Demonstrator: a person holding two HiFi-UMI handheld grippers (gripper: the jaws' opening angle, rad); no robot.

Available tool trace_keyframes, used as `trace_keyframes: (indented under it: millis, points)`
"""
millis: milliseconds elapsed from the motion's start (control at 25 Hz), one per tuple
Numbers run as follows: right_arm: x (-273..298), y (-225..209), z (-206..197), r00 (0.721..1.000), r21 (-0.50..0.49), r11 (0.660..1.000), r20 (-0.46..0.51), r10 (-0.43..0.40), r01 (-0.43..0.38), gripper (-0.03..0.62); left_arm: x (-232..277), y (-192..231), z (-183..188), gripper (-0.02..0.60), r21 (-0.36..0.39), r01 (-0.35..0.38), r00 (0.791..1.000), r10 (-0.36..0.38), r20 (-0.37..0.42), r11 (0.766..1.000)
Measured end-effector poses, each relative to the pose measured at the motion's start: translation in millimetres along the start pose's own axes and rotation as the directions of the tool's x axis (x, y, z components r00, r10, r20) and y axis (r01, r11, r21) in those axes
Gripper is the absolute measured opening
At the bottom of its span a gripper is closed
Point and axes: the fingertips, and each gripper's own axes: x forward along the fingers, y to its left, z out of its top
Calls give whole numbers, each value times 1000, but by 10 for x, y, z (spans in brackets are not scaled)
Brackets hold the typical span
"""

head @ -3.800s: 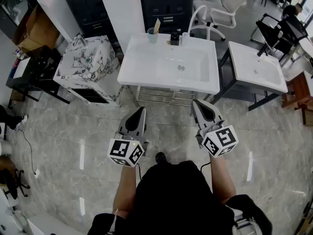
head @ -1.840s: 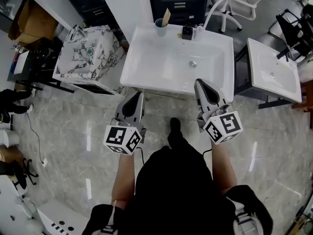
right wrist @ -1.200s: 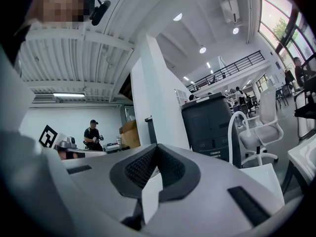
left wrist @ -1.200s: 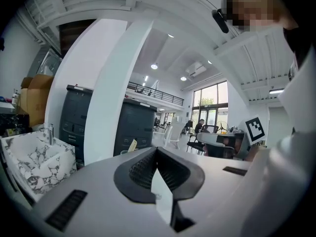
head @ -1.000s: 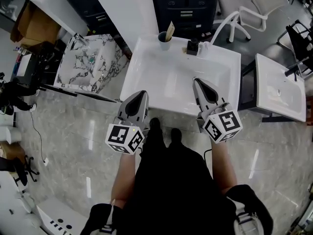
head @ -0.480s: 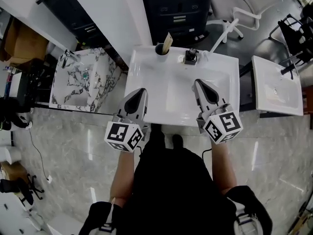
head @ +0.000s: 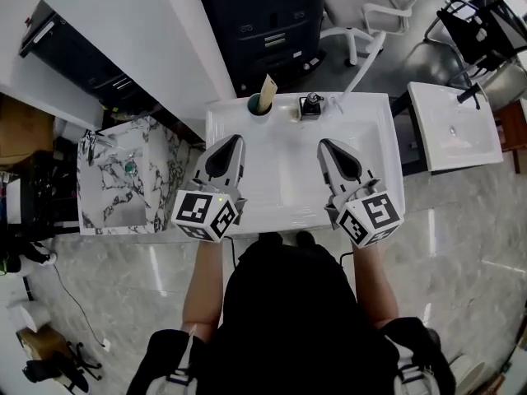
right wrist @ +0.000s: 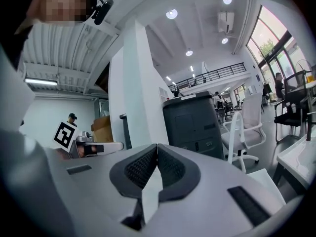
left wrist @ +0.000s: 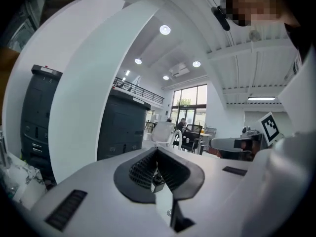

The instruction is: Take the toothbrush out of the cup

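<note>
A green cup [head: 258, 105] stands on the back rim of the white sink [head: 375, 167], left of the faucet [head: 310, 104]. A pale toothbrush [head: 268, 87] leans out of the cup to the right. My left gripper [head: 232, 140] hangs shut over the left of the basin, a little short of the cup and empty. Level with it, my right gripper [head: 324, 145] is shut and empty over the right half of the basin. In the left gripper view the jaws [left wrist: 157, 150] are closed; in the right gripper view they [right wrist: 157, 146] meet too. Neither gripper view shows the cup.
A marble-patterned sink [head: 123, 179] stands at the left and another white sink [head: 451, 126] at the right. Behind the sink are a black cabinet [head: 263, 19], a white wall panel [head: 140, 23] and a white office chair [head: 362, 2]. Boxes and clutter lie at far left.
The person has stepped up to the sink. Both grippers have moved forward from its front edge to over the basin, nearer the cup. Their jaws stayed shut.
</note>
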Motion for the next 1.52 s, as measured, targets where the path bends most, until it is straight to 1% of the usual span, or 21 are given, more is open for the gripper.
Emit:
trace_keyframes:
  millis: [160, 280, 480, 720, 840, 920, 1000, 1040, 1080, 1120, 1240, 1360, 1520]
  points:
    - [64, -27, -70, 998, 11, 998, -7, -65, 65, 31, 291, 119, -60, 15, 5, 74, 996, -74, -50, 997]
    - [104, -58, -99, 994, 19, 994, -11, -111, 111, 31, 460, 192, -91, 15, 7, 122, 990, -121, -72, 993]
    - [154, -93, -143, 985, 33, 985, -18, -171, 172, 31, 672, 312, -137, 17, 9, 171, 981, -169, -94, 985]
    - [254, -145, -146, 981, 28, 981, -30, -192, 192, 31, 931, 494, -167, 17, 31, 210, 971, -205, -119, 977]
    - [307, -178, -146, 977, 40, 977, -40, -207, 209, 31, 1044, 576, -168, 17, 13, 226, 967, -223, -121, 974]
    - [368, -183, -160, 978, 36, 978, -46, -203, 205, 31, 1124, 624, -179, 18, -6, 238, 964, -237, -118, 971]
    - [435, -170, -192, 978, 41, 978, -58, -200, 203, 31, 1198, 667, -223, 18, -7, 247, 961, -246, -126, 969]
    - [467, -158, -213, 978, 46, 978, -65, -199, 202, 31, 1232, 685, -258, 31, -7, 255, 958, -254, -135, 967]
    - [496, -144, -234, 978, 49, 979, -71, -196, 200, 31, 1264, 698, -298, 73, -8, 265, 954, -263, -147, 964]
    - [521, -131, -253, 978, 51, 979, -76, -192, 196, 31, 1294, 708, -341, 91, -8, 275, 949, -272, -159, 961]
    - [568, -119, -301, 978, 56, 980, -85, -188, 193, 31, 1384, 730, -446, 106, 5, 303, 936, -296, -190, 953]
    - [597, -150, -341, 975, 63, 977, -101, -197, 204, 31, 1496, 740, -486, 121, 19, 333, 925, -323, -201, 943]
    - [629, -208, -390, 972, 71, 974, -116, -207, 216, 31, 1653, 728, -572, 161, 46, 376, 908, -358, -218, 925]
